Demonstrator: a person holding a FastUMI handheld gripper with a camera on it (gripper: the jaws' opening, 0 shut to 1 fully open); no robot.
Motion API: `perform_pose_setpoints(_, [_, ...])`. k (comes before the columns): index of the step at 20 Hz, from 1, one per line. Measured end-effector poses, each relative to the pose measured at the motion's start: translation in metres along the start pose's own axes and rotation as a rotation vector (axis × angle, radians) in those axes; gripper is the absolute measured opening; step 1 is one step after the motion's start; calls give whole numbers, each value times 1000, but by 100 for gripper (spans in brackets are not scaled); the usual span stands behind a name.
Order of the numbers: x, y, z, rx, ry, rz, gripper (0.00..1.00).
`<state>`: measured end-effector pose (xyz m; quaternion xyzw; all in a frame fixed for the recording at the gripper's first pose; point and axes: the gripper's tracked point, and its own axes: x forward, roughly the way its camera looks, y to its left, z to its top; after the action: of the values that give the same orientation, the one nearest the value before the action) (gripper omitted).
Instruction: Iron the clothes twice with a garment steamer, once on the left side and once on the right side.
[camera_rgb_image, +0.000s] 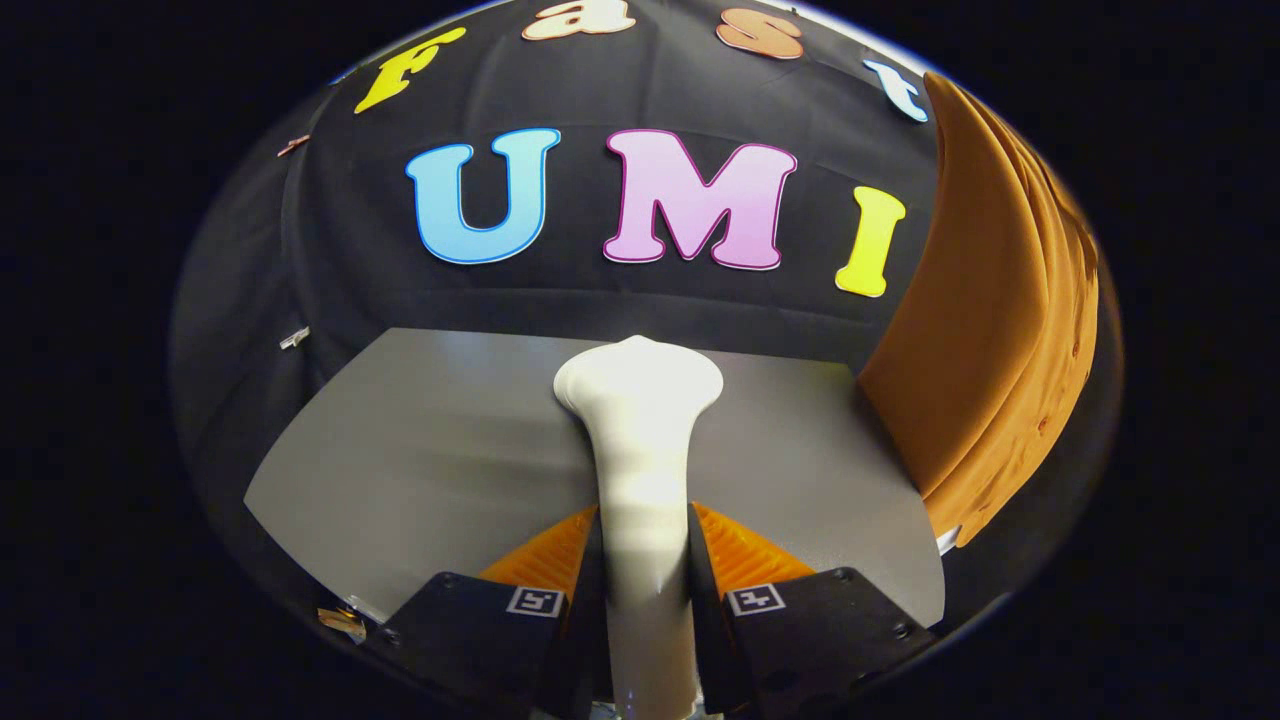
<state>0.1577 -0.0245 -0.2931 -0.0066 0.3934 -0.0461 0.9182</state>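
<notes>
A white garment steamer (640, 440) stands up between my two fingers, its handle running down between them and its wider head sticking out beyond the tips. My gripper (645, 540) is shut on the steamer's handle, with both fingers pressed against its sides. An orange-brown garment (985, 330) hangs to the right, beyond and beside the steamer's head, apart from it. Its surface falls in long vertical folds.
A grey tabletop (420, 460) lies below the steamer, with its far edge against the black cloth wall (330, 260). The garment's lower edge hangs over the table's right side.
</notes>
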Motion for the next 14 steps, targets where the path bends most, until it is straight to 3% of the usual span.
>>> perform_pose_setpoints(7, [-11, 0, 9, 33, -67, 45, 42])
perform_pose_setpoints(14, [-50, -2, 27, 80, -191, 81, 39])
